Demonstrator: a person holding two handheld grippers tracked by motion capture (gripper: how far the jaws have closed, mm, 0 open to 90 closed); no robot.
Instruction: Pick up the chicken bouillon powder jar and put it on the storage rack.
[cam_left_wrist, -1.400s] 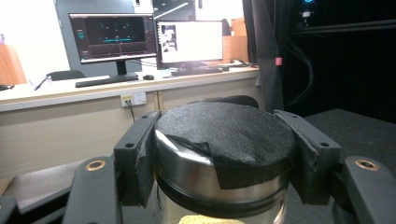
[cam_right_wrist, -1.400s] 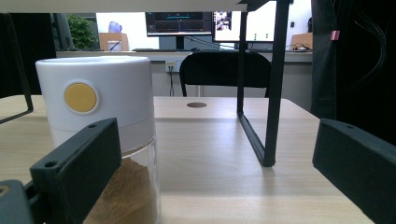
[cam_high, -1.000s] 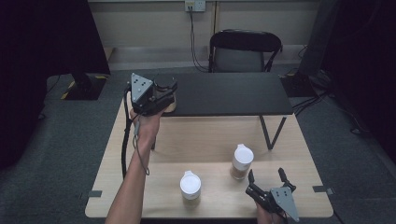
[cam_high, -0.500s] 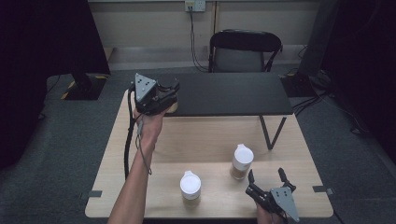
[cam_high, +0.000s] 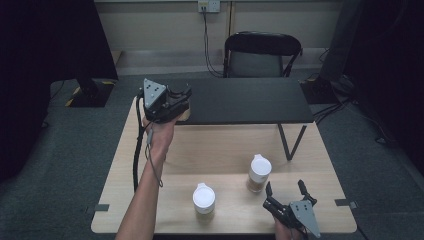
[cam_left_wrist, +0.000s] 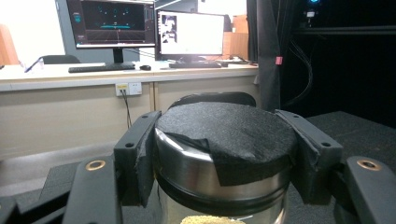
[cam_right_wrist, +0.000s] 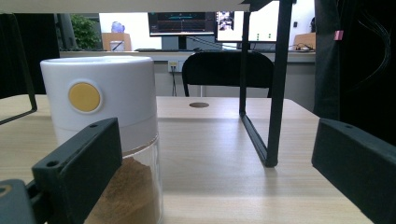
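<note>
Left gripper (cam_high: 172, 102), held in the left hand (cam_high: 159, 135), sits at the far left of the bench (cam_high: 220, 150), beside the near-left corner of a black shelf (cam_high: 245, 100) that stands on the bench. Its jaws pinch a jar (cam_left_wrist: 224, 163) by the lid: in the left gripper view both pads press on the sides of a steel lid topped with black foam, with glass and a pale grainy filling below. From the high view the jar is mostly hidden under the gripper.

Right gripper (cam_high: 289, 192) rests low at the near right edge of the bench, jaws spread, nothing between them. Just ahead and a little to its left stands a white-lidded jar (cam_high: 259, 172) of brown powder; the right gripper view puts it near the left jaw, whether touching I cannot tell. A second white-lidded jar (cam_high: 204, 199) stands near the front edge, well apart from the first.

Black chair (cam_high: 262, 55) behind the bench.
</note>
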